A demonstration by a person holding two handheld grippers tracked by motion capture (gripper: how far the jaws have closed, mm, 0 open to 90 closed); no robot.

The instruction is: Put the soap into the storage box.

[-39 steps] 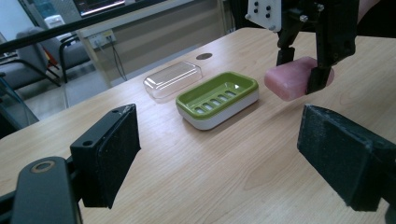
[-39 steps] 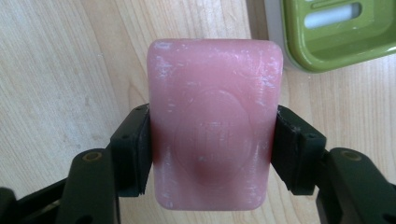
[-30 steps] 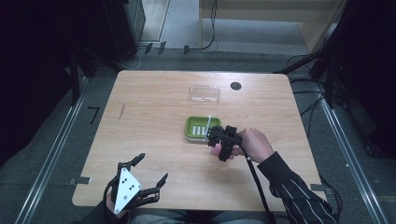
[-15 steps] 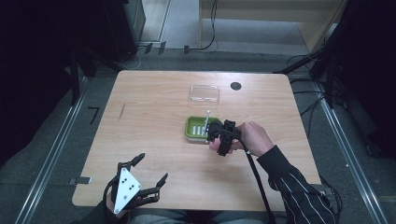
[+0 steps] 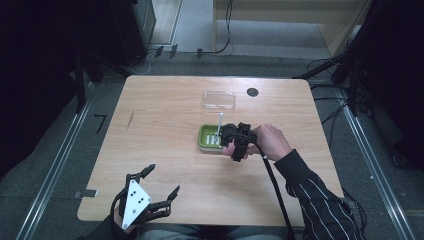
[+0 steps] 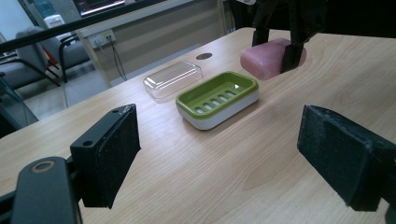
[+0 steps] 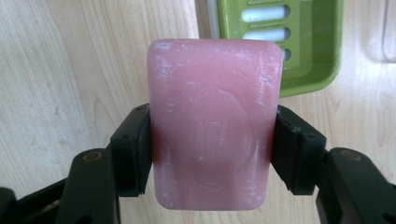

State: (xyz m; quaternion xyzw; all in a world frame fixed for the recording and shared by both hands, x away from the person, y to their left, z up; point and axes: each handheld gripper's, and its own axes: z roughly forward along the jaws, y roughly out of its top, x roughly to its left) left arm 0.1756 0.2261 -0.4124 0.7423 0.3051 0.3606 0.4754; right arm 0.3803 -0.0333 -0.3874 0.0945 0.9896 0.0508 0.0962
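Wooden table [image 5: 165,125] — light grain, one dark round hole [image 5: 252,92] near the far edge. Clear plastic lid [image 5: 219,100] lies flat beside it (upturned or not, cannot tell). Grey floor [image 5: 50,165] — cables [image 5: 227,30] beyond.

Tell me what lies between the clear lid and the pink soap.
The green soap dish lies between the clear lid and the pink soap, seen in the left gripper view.

Pink soap bar [image 7: 212,126], beside green dish [image 7: 299,60]
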